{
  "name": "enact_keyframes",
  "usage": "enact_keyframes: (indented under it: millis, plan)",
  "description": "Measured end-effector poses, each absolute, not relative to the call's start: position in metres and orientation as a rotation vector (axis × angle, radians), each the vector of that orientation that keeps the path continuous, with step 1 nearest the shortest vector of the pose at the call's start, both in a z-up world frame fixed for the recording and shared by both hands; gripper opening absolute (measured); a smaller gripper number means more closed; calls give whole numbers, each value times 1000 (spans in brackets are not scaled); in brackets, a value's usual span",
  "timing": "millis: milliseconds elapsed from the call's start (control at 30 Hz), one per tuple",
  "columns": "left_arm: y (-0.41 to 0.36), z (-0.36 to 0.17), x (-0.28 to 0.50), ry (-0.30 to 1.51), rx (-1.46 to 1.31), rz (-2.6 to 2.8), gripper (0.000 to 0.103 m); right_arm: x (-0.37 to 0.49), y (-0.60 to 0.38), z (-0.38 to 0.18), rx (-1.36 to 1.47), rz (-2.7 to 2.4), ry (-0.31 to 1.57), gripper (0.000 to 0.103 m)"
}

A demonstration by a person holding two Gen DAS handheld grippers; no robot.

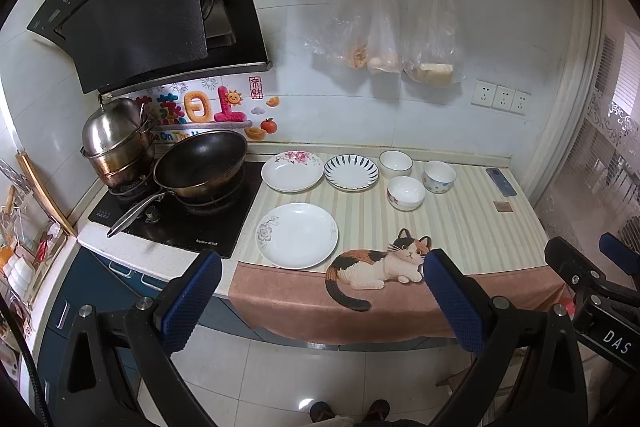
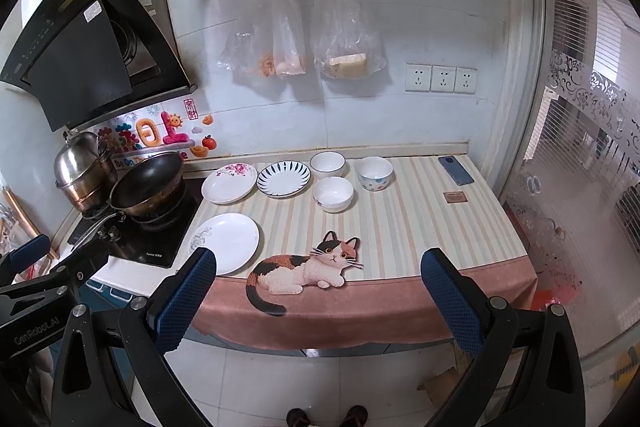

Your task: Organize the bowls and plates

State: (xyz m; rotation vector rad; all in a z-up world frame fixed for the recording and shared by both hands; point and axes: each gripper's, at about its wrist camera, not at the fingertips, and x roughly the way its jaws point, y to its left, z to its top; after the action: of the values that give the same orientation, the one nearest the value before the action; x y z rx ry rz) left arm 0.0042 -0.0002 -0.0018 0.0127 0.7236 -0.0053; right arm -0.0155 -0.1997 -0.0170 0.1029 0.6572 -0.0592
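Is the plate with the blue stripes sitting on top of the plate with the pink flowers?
No, the blue-striped plate lies flat on the striped mat beside the pink-flowered plate, not stacked on it.

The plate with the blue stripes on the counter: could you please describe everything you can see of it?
The blue-striped plate is round, shallow and looks like glazed ceramic: white, with dark blue strokes radiating around its rim and a plain white centre. It lies flat, upright and empty on the striped mat, in the back row, between the pink-flowered plate and a white bowl. Neither gripper touches it.
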Motion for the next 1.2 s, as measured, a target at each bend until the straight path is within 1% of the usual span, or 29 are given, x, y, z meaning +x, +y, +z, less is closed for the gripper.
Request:
enact_keyframes:
  millis: [1200]
  plan:
    - [11,6,11,721,11,5,103,-10,-196,-18,109,-49,658,103]
